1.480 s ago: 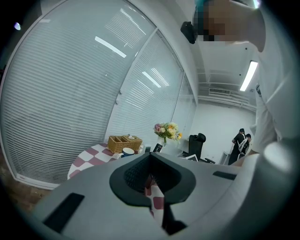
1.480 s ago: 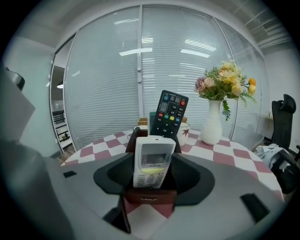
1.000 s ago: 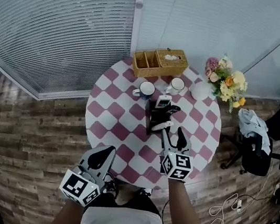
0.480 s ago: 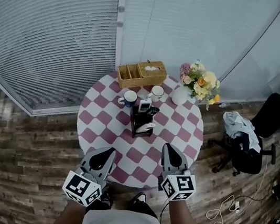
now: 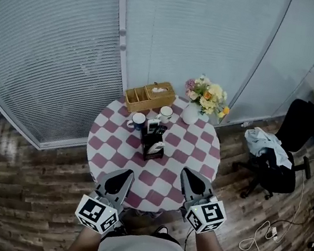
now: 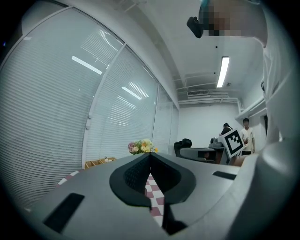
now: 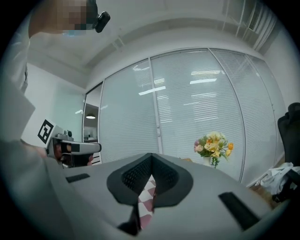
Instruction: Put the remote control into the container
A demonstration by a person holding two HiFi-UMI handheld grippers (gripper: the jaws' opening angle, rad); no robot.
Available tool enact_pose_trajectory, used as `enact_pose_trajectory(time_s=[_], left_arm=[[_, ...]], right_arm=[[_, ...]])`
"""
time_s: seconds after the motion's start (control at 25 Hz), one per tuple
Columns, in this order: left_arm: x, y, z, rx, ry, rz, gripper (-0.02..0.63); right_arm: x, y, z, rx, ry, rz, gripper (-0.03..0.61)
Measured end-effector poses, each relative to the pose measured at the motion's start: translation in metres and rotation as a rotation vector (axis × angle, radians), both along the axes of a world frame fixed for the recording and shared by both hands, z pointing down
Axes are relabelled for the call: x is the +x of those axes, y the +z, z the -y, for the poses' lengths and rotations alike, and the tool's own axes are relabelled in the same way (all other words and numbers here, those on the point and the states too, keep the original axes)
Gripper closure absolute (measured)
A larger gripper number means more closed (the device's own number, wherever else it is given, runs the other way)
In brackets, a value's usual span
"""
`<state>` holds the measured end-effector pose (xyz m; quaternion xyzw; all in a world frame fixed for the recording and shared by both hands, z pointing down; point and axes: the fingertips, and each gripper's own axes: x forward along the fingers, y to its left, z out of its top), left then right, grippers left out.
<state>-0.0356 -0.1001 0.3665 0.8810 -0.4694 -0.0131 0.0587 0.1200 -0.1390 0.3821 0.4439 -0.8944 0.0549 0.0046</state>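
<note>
The black container (image 5: 152, 146) stands mid-table on the round checkered table (image 5: 111, 150). A white remote control (image 5: 152, 126) sticks up from its far end. Both grippers hang at the table's near edge, well short of the container. My left gripper (image 5: 127, 172) is shut and empty; in the left gripper view its jaws (image 6: 150, 154) meet at the tip. My right gripper (image 5: 185, 171) has just been closing with nothing between its jaws. It is now shut and empty, as the right gripper view (image 7: 151, 154) also shows.
A wicker box (image 5: 149, 95), two mugs (image 5: 138, 120) and a vase of flowers (image 5: 206, 100) sit on the table's far side. An office chair (image 5: 287, 149) draped with clothes stands to the right, and cables (image 5: 270, 233) lie on the wooden floor. Blinds cover the glass wall behind.
My right gripper was open beside the container; it has drawn back toward me, risen and shut. The left gripper has also risen. The table now looks farther away.
</note>
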Motion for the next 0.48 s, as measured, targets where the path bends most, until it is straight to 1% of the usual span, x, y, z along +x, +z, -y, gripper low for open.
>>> enact_pose_trajectory(time_s=[0.16, 0.48], left_arm=[[0.005, -0.006, -0.009, 0.014, -0.005, 0.001, 0.605], [0.006, -0.014, -0.020, 0.032, -0.019, 0.006, 0.605]], right_arm=[[0.002, -0.011, -0.010, 0.029, -0.015, -0.010, 0.569], [0.005, -0.012, -0.018, 0.021, -0.026, 0.011, 0.569]])
